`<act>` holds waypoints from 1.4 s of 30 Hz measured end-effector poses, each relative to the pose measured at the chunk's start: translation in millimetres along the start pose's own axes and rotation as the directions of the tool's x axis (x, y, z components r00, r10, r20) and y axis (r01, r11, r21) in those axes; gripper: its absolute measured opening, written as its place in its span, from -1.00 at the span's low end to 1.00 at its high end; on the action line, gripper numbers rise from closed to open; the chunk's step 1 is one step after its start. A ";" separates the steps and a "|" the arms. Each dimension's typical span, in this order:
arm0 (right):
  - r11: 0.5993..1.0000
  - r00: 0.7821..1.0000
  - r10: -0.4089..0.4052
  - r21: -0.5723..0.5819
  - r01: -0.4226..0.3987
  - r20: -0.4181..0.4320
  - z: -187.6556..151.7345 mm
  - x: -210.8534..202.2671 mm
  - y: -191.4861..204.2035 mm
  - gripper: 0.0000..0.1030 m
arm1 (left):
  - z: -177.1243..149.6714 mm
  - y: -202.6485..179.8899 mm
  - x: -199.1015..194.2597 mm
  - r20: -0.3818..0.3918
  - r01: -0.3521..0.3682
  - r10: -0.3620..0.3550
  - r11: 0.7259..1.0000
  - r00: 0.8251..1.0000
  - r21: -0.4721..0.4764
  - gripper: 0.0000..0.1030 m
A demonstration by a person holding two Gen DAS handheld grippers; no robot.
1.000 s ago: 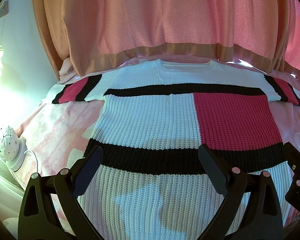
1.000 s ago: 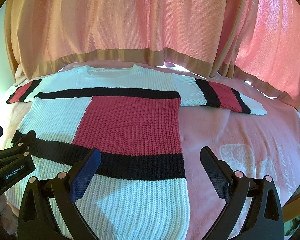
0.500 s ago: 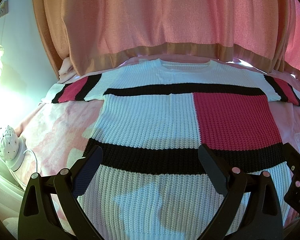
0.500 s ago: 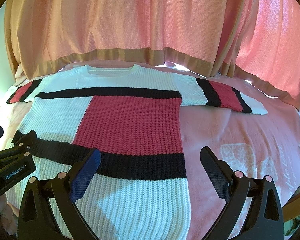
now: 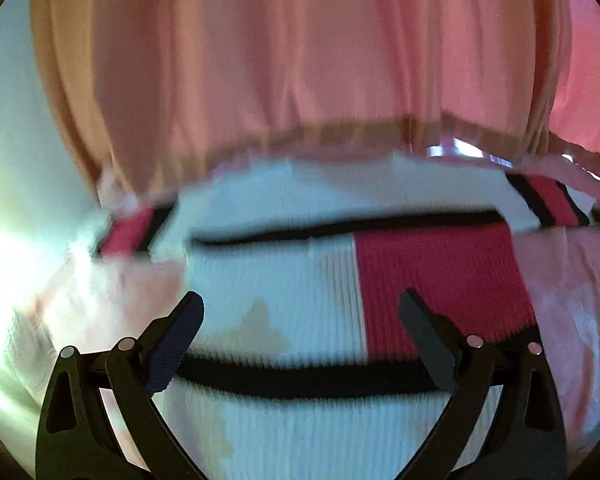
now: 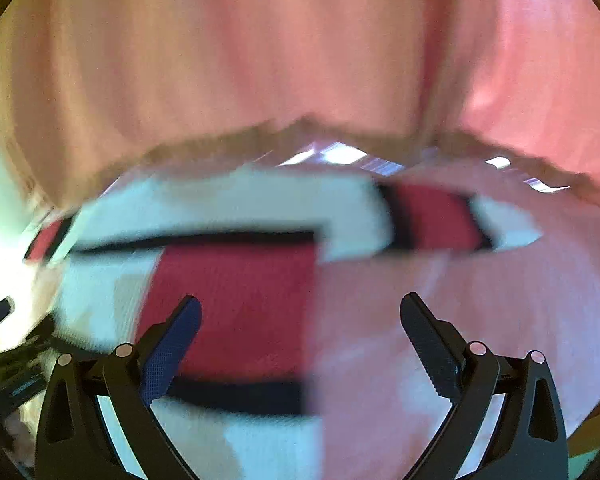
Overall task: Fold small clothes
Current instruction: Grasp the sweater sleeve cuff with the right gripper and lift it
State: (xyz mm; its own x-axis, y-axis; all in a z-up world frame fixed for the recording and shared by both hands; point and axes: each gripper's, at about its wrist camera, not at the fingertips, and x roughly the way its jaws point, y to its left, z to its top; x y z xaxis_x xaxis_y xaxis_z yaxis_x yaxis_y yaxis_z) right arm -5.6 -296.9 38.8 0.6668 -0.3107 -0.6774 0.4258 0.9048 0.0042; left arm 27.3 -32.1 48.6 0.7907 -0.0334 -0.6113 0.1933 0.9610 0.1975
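A knit sweater (image 5: 284, 288) in white, red and black blocks lies flat, front up, on a pink bedspread (image 5: 572, 280), with both sleeves spread out to the sides. My left gripper (image 5: 300, 308) is open and empty above the sweater's lower body. My right gripper (image 6: 300, 312) is open and empty above the sweater's (image 6: 236, 292) right side edge. The right sleeve (image 6: 436, 220) lies beyond it. Both views are blurred by motion.
A pink curtain (image 5: 300, 60) hangs close behind the bed's far edge. A pale wall (image 5: 12, 140) stands at the left. The left gripper's body (image 6: 8, 344) shows at the left edge of the right wrist view.
Both grippers have moved forward and lower over the sweater, toward its collar end. Both stay open. The sweater has not moved.
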 end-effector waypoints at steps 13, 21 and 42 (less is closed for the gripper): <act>0.803 0.962 -0.120 0.547 0.238 -0.244 12.8 199.5 -274.0 0.62 | 22.2 -20.9 83.8 -0.095 0.024 -0.021 0.999 0.995 0.035 0.91; 0.840 0.987 -0.107 0.520 0.153 -0.118 29.1 217.6 -275.2 -0.88 | 15.9 -11.2 100.8 -0.138 0.005 0.000 0.999 0.990 0.041 0.91; 0.777 0.784 0.589 -0.129 -0.616 -0.196 114.8 131.7 258.5 -0.72 | 35.9 56.3 90.7 -0.111 0.051 -0.070 0.984 0.991 -0.168 0.91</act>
State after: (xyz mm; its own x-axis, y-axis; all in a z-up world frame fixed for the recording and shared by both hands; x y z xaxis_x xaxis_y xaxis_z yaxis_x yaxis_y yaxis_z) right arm 262.5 -137.4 35.2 0.6535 0.3461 -0.6731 -0.1584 0.9322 0.3256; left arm 130.7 9.1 31.8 0.7060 -0.0701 -0.7048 0.1327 0.9906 0.0344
